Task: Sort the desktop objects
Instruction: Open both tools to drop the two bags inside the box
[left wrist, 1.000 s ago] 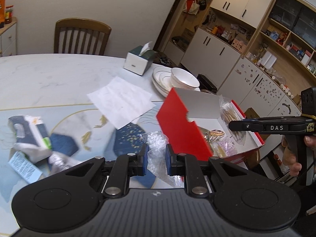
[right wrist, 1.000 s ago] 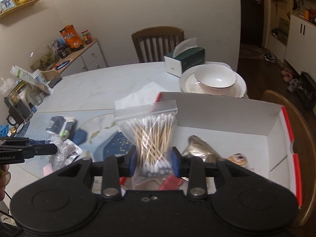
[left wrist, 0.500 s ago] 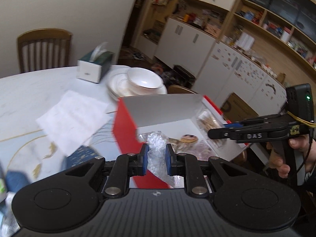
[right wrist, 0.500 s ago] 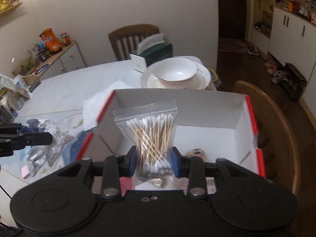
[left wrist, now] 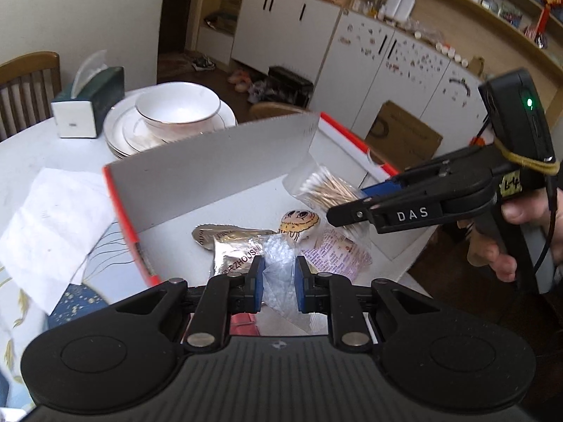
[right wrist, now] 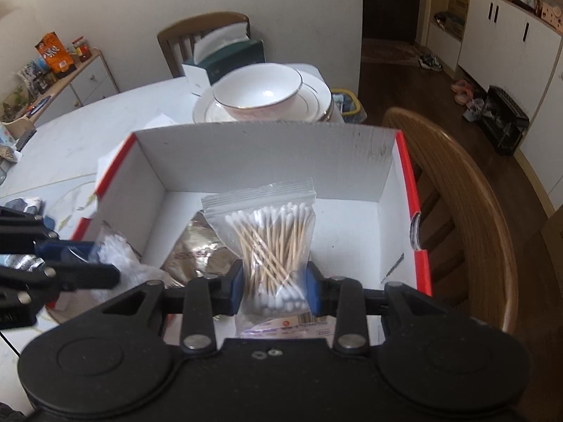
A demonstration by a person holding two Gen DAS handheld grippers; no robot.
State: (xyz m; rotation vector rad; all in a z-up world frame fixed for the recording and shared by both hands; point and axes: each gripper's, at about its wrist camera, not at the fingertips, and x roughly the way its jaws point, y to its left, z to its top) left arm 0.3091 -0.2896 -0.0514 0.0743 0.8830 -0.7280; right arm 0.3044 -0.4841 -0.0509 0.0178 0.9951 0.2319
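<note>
Fingers first, on the left wrist view: both blue pads of the left gripper (left wrist: 278,283) are pinched on a clear plastic bag (left wrist: 281,274) of small white bits, hanging over the near end of the red-and-white box (left wrist: 197,176). Below it lie a silver foil packet (left wrist: 235,256), a round cartoon-face item (left wrist: 299,221) and a printed pink sachet (left wrist: 337,255). Off to the side, the right gripper (left wrist: 362,200) comes in over the far wall with the cotton swab bag (left wrist: 325,188) clamped at its tip. The risk, as I read it: that limp bag is held only at its middle, so it could cling to a pad on release or catch the box rim and spill outside.

Over to the right wrist view: the right gripper (right wrist: 274,290) squeezes the cotton swab bag (right wrist: 272,235) by its lower end, zip edge up, above the box (right wrist: 264,154) floor. The left gripper (right wrist: 84,274) sits at the left wall with its plastic bag (right wrist: 112,249). Both tools share one box, so a bump between them looks possible. The bowl (right wrist: 258,91) on plates (right wrist: 316,105) stands just behind the back wall; a shoved box could knock it.
</note>
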